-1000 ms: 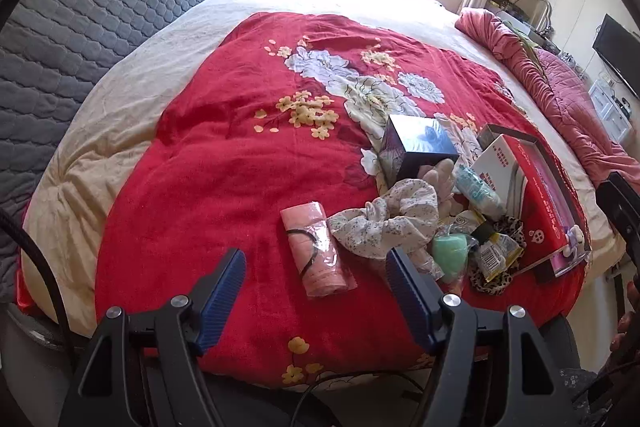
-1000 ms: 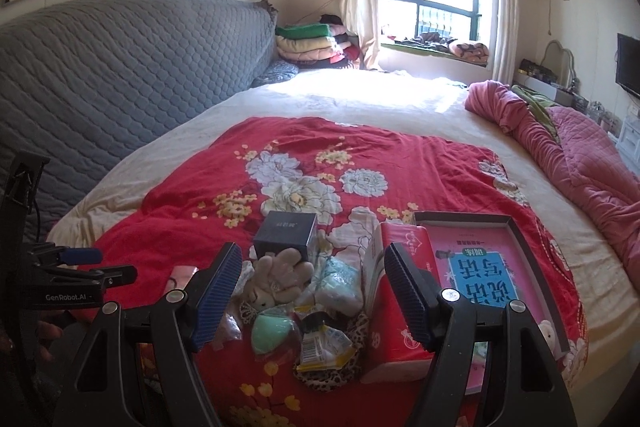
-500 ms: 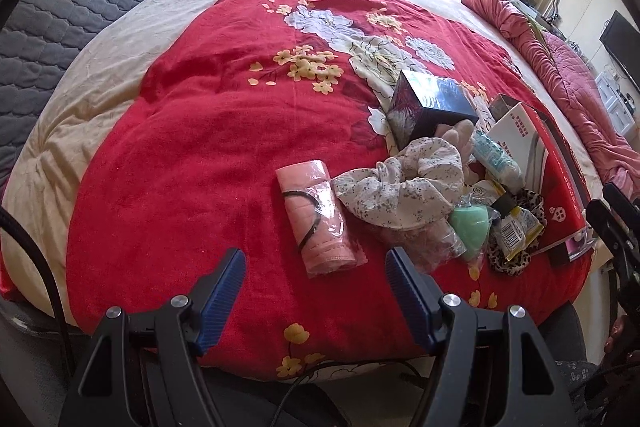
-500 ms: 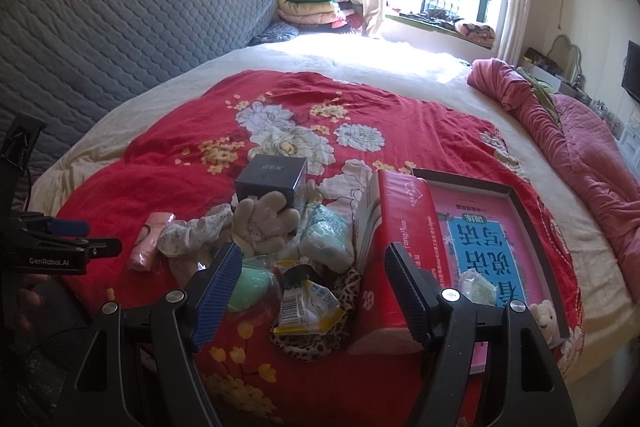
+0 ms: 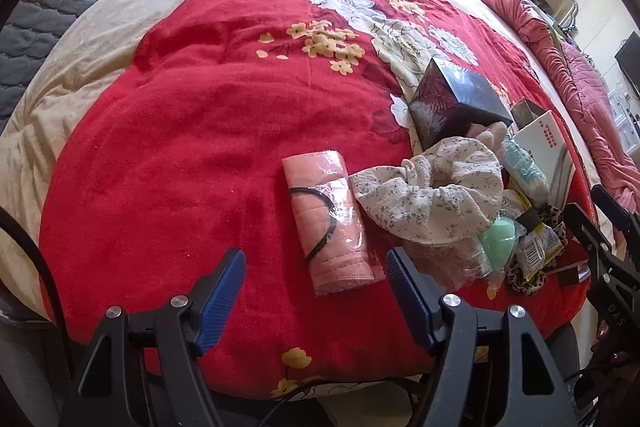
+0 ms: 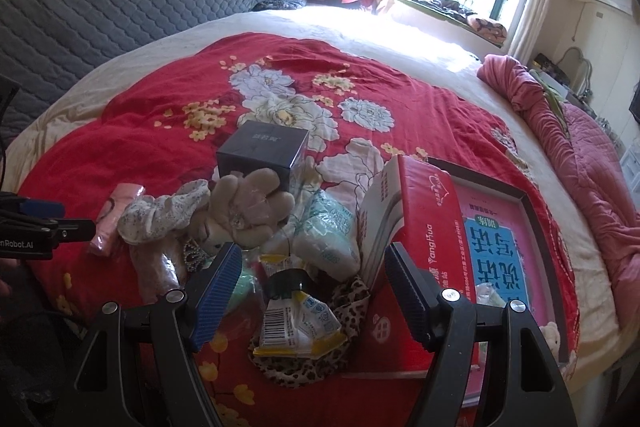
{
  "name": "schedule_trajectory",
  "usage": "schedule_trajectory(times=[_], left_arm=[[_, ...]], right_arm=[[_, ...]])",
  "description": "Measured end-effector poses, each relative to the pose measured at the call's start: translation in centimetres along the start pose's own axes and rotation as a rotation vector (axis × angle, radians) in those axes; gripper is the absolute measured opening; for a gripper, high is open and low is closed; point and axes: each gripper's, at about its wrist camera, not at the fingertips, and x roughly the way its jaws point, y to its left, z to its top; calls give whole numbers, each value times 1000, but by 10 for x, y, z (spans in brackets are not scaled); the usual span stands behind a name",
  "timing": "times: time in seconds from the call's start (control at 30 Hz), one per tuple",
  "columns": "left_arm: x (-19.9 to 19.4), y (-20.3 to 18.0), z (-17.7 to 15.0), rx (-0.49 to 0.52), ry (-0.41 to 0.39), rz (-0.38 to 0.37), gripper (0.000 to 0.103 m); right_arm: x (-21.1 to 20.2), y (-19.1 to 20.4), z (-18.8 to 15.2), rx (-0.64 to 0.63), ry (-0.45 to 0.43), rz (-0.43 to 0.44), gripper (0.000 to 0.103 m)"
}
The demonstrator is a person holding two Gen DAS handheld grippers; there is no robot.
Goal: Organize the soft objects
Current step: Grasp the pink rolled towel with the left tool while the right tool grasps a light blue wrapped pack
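Both grippers have dropped and tipped down toward the pile over the last second; the bed now fills more of each view, so the approach is underway, nothing picked yet. Left gripper (image 5: 314, 281) is spread wide, nothing between its pads, hovering just short of the pink wrapped cloth roll (image 5: 328, 217), which lies on the red floral blanket (image 5: 180, 147) straight ahead of the jaws, likely the first pick. Touching the roll's right side is the white floral scrunchie (image 5: 430, 197), with the mint green sponge (image 5: 498, 241) tucked under its edge. Right gripper (image 6: 312, 281) is also spread and empty, over the yellow snack packet (image 6: 298, 323) lying on a leopard-print scrunchie (image 6: 304, 367). Just beyond sit a pale green wrapped packet (image 6: 330, 231) and a beige plush toy (image 6: 248, 207), then the black box (image 6: 262, 155) behind. Red tissue pack (image 6: 424, 223) stands on edge at right, leaning at the open gift box (image 6: 524, 195), probably the drop spot, can't confirm. Soft items all remain heaped, sorting not started.
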Motion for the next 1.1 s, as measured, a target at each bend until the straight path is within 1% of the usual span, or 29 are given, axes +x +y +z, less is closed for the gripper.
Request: schedule_trajectory(times=[0.1, 0.27, 0.37, 0.43, 0.57, 0.67, 0.7, 0.73, 0.77, 0.83, 0.87, 0.93, 1.0, 1.1], left_arm=[[12, -1, 2, -5, 26, 14, 72], [30, -2, 7, -9, 45, 28, 72], [36, 0, 7, -18, 48, 33, 72], [36, 1, 7, -30, 42, 25, 72], [39, 2, 9, -25, 28, 35, 72], [41, 4, 10, -26, 22, 31, 72], [42, 5, 11, -29, 20, 30, 72], [42, 6, 12, -32, 17, 29, 72], [43, 7, 12, -30, 16, 30, 72], [44, 8, 13, -31, 14, 32, 72], [45, 9, 13, -35, 12, 32, 72], [45, 10, 13, -45, 5, 27, 72], [44, 11, 12, -48, -1, 25, 72], [46, 13, 13, -53, -11, 22, 72]], right_arm=[[10, 1, 1, -19, 16, -9, 75], [31, 5, 5, -81, 50, -57, 75], [46, 11, 7, -122, 71, -94, 75], [56, 15, 7, -164, 87, -139, 75], [74, 20, 8, -205, 120, -164, 74], [84, 23, 9, -229, 126, -192, 71], [87, 22, 10, -228, 128, -190, 69], [89, 20, 11, -214, 127, -189, 61], [91, 17, 12, -198, 133, -189, 58], [96, 13, 14, -176, 142, -183, 47], [100, 11, 15, -174, 149, -184, 45], [100, 9, 17, -166, 138, -179, 36], [97, 4, 20, -119, 126, -141, 29], [93, -4, 23, -62, 115, -99, 26]])
